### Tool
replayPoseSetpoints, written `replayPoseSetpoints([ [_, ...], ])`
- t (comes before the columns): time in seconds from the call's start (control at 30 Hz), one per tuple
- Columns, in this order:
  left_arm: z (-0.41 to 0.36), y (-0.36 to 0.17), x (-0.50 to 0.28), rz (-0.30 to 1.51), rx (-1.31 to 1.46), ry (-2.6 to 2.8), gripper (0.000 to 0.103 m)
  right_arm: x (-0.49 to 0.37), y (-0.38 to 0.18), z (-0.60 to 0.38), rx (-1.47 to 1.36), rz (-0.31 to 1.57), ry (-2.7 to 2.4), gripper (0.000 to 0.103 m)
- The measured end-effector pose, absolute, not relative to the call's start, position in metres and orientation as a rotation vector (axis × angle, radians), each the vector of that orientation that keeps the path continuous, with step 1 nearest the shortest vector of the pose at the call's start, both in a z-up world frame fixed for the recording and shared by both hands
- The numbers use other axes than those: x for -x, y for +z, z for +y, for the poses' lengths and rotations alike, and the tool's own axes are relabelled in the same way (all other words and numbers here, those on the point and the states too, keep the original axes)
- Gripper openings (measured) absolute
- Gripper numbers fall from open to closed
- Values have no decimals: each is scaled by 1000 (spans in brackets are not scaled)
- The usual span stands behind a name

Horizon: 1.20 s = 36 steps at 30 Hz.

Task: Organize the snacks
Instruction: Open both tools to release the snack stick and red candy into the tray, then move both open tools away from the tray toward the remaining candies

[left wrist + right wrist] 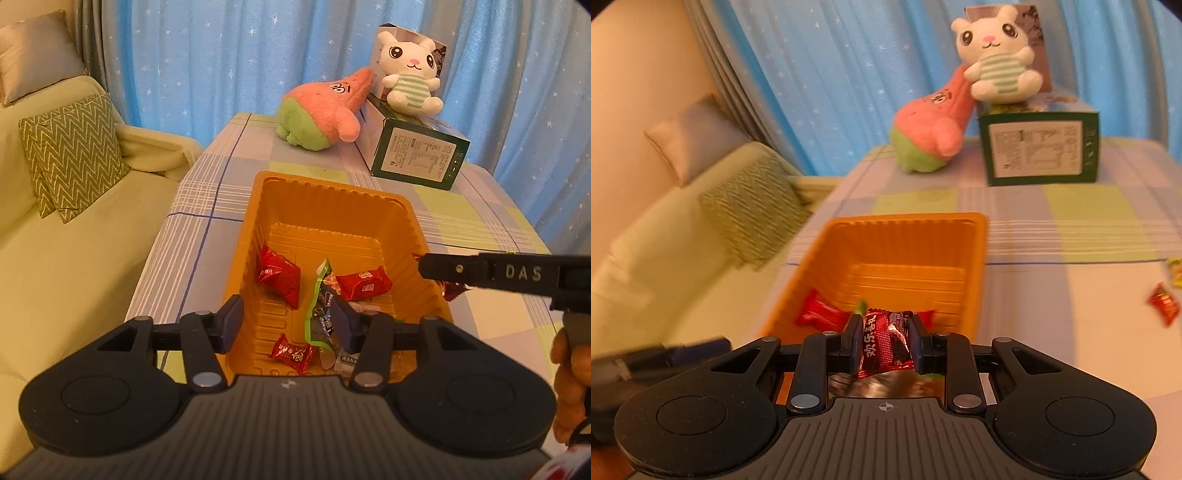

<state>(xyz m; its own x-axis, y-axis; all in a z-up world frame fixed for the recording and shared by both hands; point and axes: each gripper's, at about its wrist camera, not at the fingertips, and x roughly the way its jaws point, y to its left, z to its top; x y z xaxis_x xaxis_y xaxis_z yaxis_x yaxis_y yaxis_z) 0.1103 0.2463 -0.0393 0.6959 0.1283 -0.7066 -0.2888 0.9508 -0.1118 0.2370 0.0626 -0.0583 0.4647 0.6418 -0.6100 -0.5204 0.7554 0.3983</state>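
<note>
An orange plastic tray (pixel 325 206) sits on the checked tablecloth and holds several snacks: red packets (pixel 279 277) and a green-edged wrapper (pixel 314 306). My left gripper (pixel 288 323) is open and empty, low over the tray's near end. My right gripper (pixel 884 345) is shut on a dark red snack packet (pixel 886 345) above the tray's (pixel 905 236) near right edge. It enters the left wrist view from the right (pixel 424 266). Another red packet (pixel 1163 304) and a yellow-green one (pixel 1175 271) lie on the table to the right.
A pink and green plush (pixel 321 114) and a white bunny plush (pixel 408 72) on a green box (pixel 417 155) stand at the table's far end. A sofa with a zigzag cushion (pixel 70 151) is at the left. Blue curtains hang behind.
</note>
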Motion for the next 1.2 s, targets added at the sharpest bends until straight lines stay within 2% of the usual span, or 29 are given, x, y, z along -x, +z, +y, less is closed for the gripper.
replayPoseSetpoints([
  [0.03,246,-39,-108,766,223,237,57,-238,-57,62,-177,821,712,40],
  [0.07,247,-39,-107,765,224,237,58,-237,-56,60,-189,811,706,59],
  [0.1,247,-38,-105,765,226,239,59,-236,-55,57,-199,797,698,64],
  [0.3,240,-33,-92,759,237,236,61,-223,-50,36,-176,785,642,65],
  [0.77,188,-15,-59,737,260,208,77,-163,-42,-42,-97,804,475,65],
  [1.2,128,-1,-53,733,226,122,84,-130,-29,-100,-65,769,370,65],
])
